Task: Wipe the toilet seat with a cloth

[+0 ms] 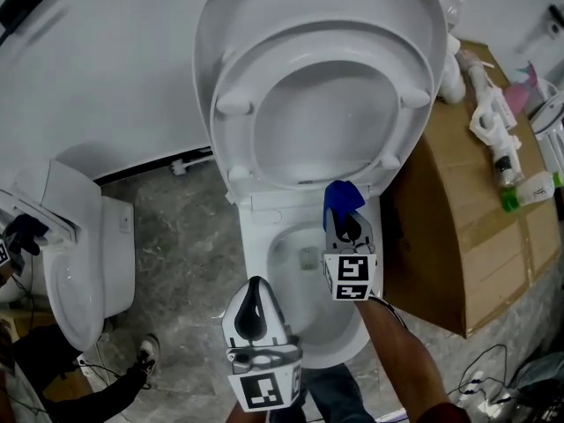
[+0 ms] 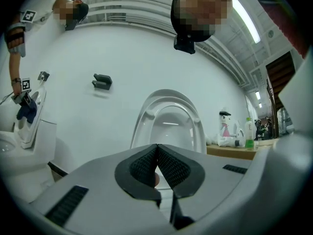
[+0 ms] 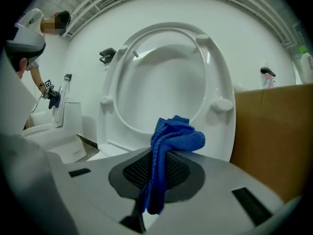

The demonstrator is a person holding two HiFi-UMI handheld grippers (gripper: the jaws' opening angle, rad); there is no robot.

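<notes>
The right gripper (image 1: 346,227) has its jaws clamped on a blue cloth (image 3: 171,136), near the raised toilet seat (image 3: 112,82) but apart from it. The left gripper (image 2: 157,153) has its jaws closed and empty. Wiping looks not yet begun, with the whole seat left to do.

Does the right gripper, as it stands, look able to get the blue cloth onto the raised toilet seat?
Probably yes. The right gripper, shut on the blue cloth, points at the raised toilet seat with open space between; the cardboard box stands off to the side.
</notes>
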